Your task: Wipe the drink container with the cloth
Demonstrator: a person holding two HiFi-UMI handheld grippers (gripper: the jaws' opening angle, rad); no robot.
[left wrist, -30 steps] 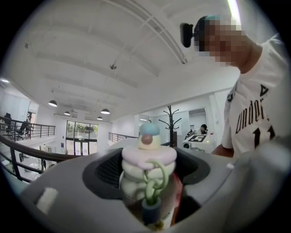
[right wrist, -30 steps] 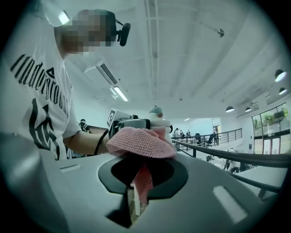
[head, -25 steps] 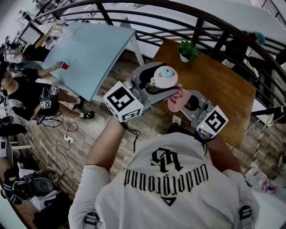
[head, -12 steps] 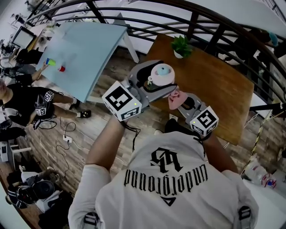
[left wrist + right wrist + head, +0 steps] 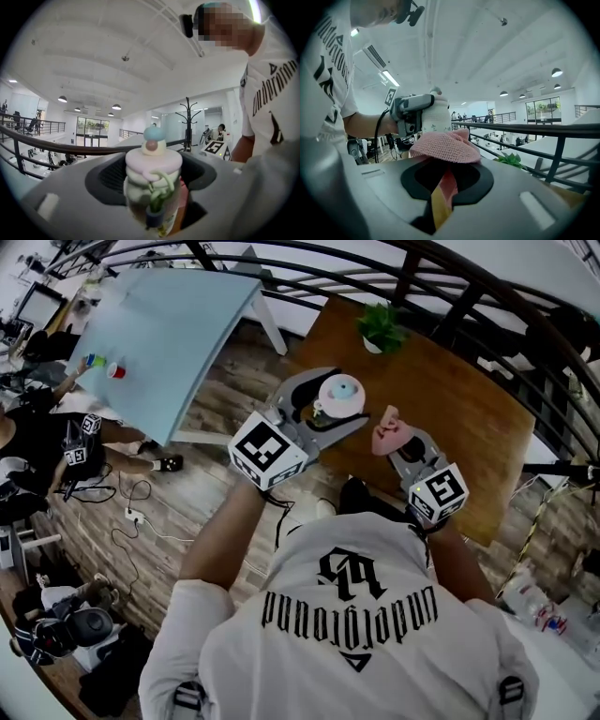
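My left gripper (image 5: pixel 330 413) is shut on the drink container (image 5: pixel 338 394), a pale bottle with a pink lid and a blue knob on top. In the left gripper view the drink container (image 5: pixel 153 180) stands upright between the jaws with a green loop strap hanging down. My right gripper (image 5: pixel 398 442) is shut on a pink knitted cloth (image 5: pixel 386 427), held a short way right of the bottle and apart from it. In the right gripper view the cloth (image 5: pixel 444 146) bunches over the jaws, with the bottle (image 5: pixel 436 116) and left gripper just behind it.
A brown wooden table (image 5: pixel 450 413) lies below the grippers with a small potted plant (image 5: pixel 378 329) at its far edge. A dark railing (image 5: pixel 309 287) runs behind it. A pale blue table (image 5: pixel 159 334) stands at the left on a lower floor.
The right gripper with the cloth has drawn away to the right, off the bottle's side. The left gripper and bottle have shifted slightly up and right in view.
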